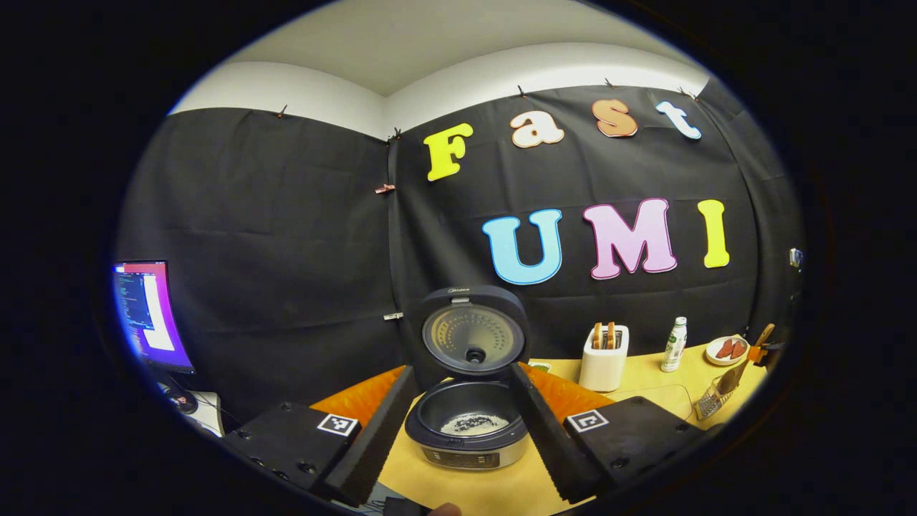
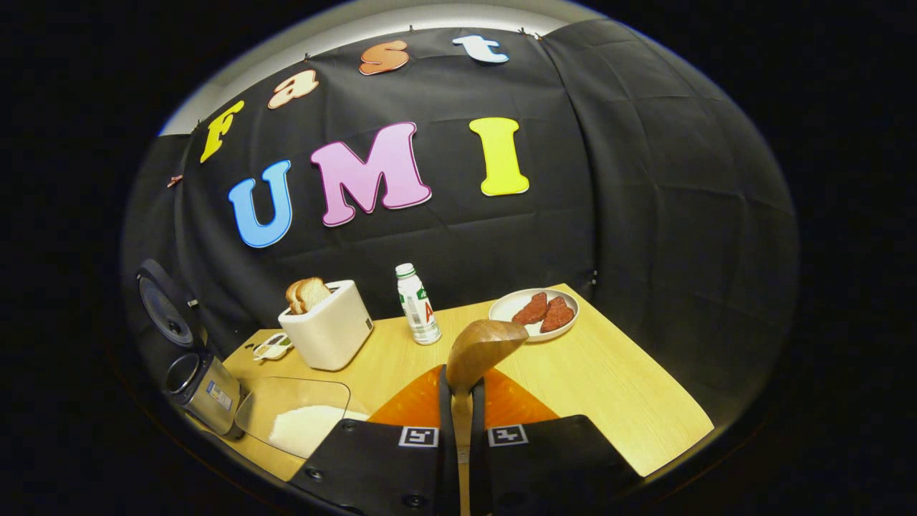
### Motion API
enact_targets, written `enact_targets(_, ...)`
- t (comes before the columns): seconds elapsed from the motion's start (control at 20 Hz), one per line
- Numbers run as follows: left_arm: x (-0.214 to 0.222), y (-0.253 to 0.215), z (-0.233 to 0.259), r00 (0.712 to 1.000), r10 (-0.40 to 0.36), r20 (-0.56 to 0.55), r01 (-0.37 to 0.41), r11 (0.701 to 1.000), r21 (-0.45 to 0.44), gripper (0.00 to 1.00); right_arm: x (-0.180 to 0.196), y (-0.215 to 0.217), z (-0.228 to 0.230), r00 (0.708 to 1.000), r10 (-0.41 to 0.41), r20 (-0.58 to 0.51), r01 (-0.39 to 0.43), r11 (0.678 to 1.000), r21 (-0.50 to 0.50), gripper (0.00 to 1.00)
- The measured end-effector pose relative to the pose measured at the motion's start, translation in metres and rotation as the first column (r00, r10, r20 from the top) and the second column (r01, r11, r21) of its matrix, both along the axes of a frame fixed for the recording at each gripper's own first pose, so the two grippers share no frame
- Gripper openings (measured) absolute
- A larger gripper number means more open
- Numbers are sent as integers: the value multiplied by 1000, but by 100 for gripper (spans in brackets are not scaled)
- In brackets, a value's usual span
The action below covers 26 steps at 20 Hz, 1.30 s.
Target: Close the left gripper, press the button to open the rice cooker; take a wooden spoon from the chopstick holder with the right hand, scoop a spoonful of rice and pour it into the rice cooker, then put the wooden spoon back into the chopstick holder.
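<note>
Two fingers of the left gripper [image 1: 458, 437] were spread wide in the left gripper view, holding nothing, and the rice cooker [image 1: 467, 430] sat right between them, a bit further out on the wooden table [image 1: 501, 487]. Its lid [image 1: 471, 335] stood straight up and open, and there was a patch of white rice [image 1: 474, 424] in the bottom of the dark inner pot.

Over in the right gripper view, the right gripper [image 2: 463, 401] was clamped down narrow on the handle of the wooden spoon [image 2: 478, 351], both fingers pressing on it from either side. The handle ran up the middle between the fingers and the bowl of the spoon stuck out past the tips, tilted off to the right. Couldn't tell if the bowl had anything in it, since it showed its back. An orange mat [image 2: 501, 401] lay just beyond the fingers.

Low on the left of that view was a clear container [image 2: 294, 412] with white rice in it, and the cooker showed at the left edge beside it.

Further back: a white toaster [image 2: 327, 331] with bread slices poking out, a small white bottle [image 2: 418, 304] just to its right, then a plate [image 2: 534, 313] with reddish pieces of food.

In the left gripper view, a wire chopstick holder [image 1: 709, 401] stood far right on the table, and a monitor [image 1: 147, 315] glowed far left.
</note>
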State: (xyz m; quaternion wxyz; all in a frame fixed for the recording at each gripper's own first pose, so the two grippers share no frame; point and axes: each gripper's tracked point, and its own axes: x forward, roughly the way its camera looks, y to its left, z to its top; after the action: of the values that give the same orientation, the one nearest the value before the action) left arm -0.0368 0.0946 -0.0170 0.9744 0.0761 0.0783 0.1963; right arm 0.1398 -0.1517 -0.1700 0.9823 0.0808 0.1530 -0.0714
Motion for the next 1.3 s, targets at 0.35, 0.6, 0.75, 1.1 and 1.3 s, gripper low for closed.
enact_targets(0.35, -4, 6, 20, 999, -24, 42, 25, 1000, -8, 90, 6, 82, 87, 981, 118, 154, -129, 990, 61, 10)
enact_targets(0.6, -7, 19, 37, 997, -37, 74, 36, 999, 23, 90, 15, 156, 51, 968, 237, 82, -241, 970, 32, 10)
enact_targets(0.75, -8, 29, 35, 996, -48, 72, 48, 999, 0, 90, 20, 182, 23, 965, 259, 31, -259, 966, 15, 10)
enact_targets(1.1, 12, 64, 33, 993, -94, 72, 96, 995, -28, 90, 35, 220, -34, 969, 241, -51, -242, 970, -18, 10)
enact_targets(1.3, 23, 83, 28, 991, -119, 63, 121, 992, -33, 90, 42, 243, -67, 966, 238, -100, -243, 969, -41, 10)
